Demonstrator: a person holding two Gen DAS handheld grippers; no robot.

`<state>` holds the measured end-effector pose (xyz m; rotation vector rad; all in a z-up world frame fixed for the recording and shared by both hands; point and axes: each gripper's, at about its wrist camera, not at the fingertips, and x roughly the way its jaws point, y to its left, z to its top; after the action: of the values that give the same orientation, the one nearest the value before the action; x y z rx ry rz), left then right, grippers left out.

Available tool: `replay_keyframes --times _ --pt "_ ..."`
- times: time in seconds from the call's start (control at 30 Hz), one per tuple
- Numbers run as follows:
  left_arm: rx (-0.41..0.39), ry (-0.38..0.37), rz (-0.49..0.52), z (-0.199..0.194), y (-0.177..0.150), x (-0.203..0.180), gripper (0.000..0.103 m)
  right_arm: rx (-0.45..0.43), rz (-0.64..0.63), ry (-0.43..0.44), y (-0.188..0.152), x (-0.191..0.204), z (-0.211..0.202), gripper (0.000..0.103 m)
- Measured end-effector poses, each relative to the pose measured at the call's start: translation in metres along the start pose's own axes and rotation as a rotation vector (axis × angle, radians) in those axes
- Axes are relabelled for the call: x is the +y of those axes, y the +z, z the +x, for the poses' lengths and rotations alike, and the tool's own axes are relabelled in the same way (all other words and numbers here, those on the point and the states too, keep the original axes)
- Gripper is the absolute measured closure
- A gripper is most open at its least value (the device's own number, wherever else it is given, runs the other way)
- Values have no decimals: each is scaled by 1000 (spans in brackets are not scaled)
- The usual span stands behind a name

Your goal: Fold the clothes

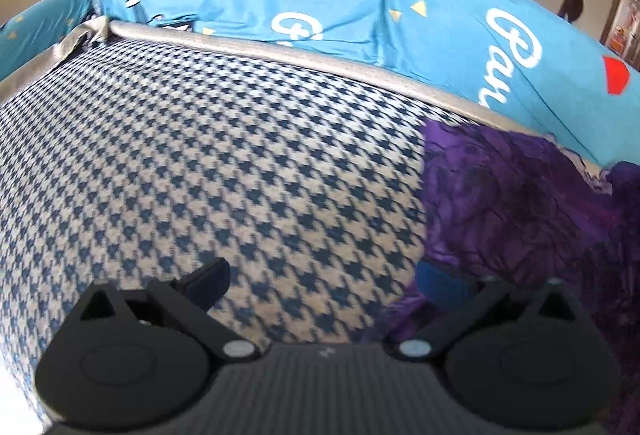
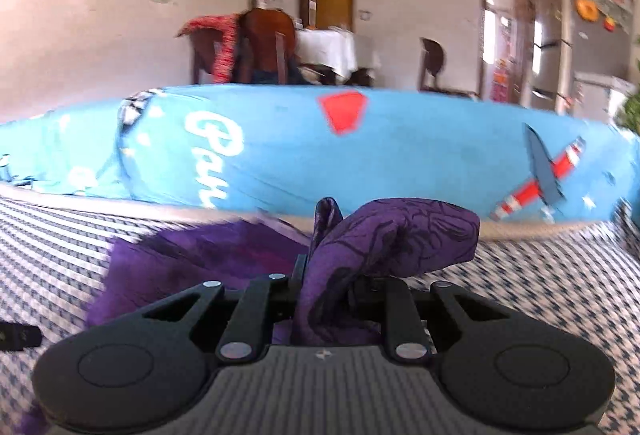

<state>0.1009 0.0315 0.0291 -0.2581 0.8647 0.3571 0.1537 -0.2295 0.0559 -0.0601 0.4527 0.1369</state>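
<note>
One right claw [image 2: 324, 271] pinches the crumpled purple patterned garment [image 2: 384, 235] above the houndstooth-covered bed [image 1: 200, 163], apparently lifting a fold; the left claw [image 1: 320, 275] gapes wide beside it.

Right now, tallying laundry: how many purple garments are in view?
1: the purple garment lies on the houndstooth cover, pinched by the right gripper. More could be hidden.
</note>
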Motion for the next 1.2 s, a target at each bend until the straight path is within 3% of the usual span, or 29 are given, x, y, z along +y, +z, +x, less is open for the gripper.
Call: replay_keyframes --times 0.3,0.43,0.5,0.57,0.63,1.0,1.2 --pt "4 25 -111 -5 13 48 0 -1 -141 132 -5 107 23 85" --pt "13 27 -150 -4 14 63 0 45 -186 184 -23 126 37 82" --pt "12 26 -158 -4 15 69 0 67 -209 210 -32 135 43 74" --pt "9 28 -161 -4 15 70 0 90 -232 236 -41 145 50 53" --pt "10 26 -166 -2 15 71 0 83 -241 256 -44 147 47 48" --pt "-7 18 -161 -8 13 64 0 41 -170 279 -39 133 11 47" --pt "-5 20 -166 -10 13 64 0 29 -66 283 -23 116 -1 37"
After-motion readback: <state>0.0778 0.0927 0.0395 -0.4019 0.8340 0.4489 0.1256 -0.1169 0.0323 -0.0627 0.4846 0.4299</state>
